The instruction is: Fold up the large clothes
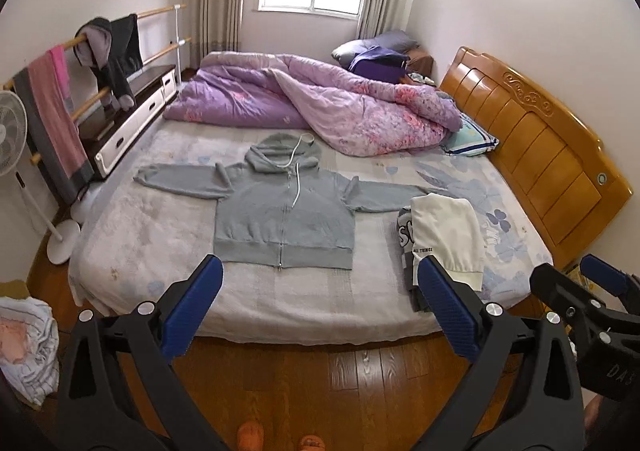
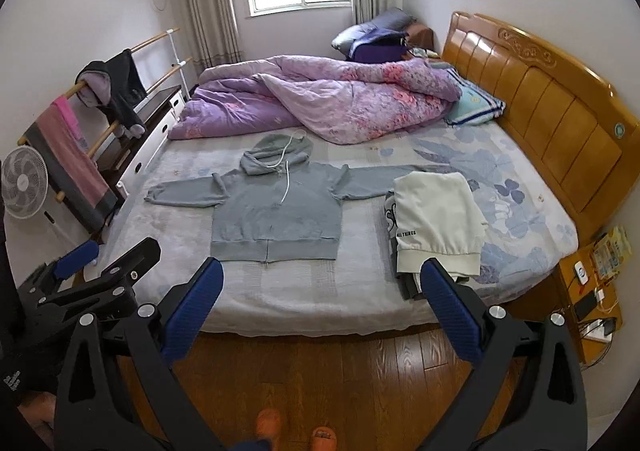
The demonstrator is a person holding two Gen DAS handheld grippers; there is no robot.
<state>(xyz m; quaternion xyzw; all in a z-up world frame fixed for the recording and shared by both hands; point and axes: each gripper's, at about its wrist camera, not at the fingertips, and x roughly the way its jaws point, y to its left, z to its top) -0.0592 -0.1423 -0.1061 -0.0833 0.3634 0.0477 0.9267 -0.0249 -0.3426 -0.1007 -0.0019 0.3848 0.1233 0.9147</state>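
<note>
Bedroom, wood floor; bed (image 1: 248, 315) with pale floral sheet, wooden headboard (image 1: 532, 139) on its right side.

Hoodie (image 1: 284, 211): grey, zip front, laid flat face up near the front edge of the bed, hem toward the viewer, hood toward the far side, both sleeves spread straight out to left and right. White drawcord lies loose across chest and hood.

Folded stack (image 1: 444, 235): white garment on top of darker ones, by the front edge, right of the hoodie; the right sleeve's cuff runs under or behind it, which cannot be told.

Quilt (image 1: 320, 103): purple, bunched along the far side.

Left claw (image 1: 320, 307): wide open, empty, held off the front edge of the bed.
Right claw (image 2: 320, 307): wide open, empty, likewise short of the bed.

Step in hand, by judgement: first fold not yet begun. Advice: pinch each sleeve near the cuff, free the right one from the stack, lay both across the chest, tuck the drawcord in, then bring the hem up to the shoulders.
</note>
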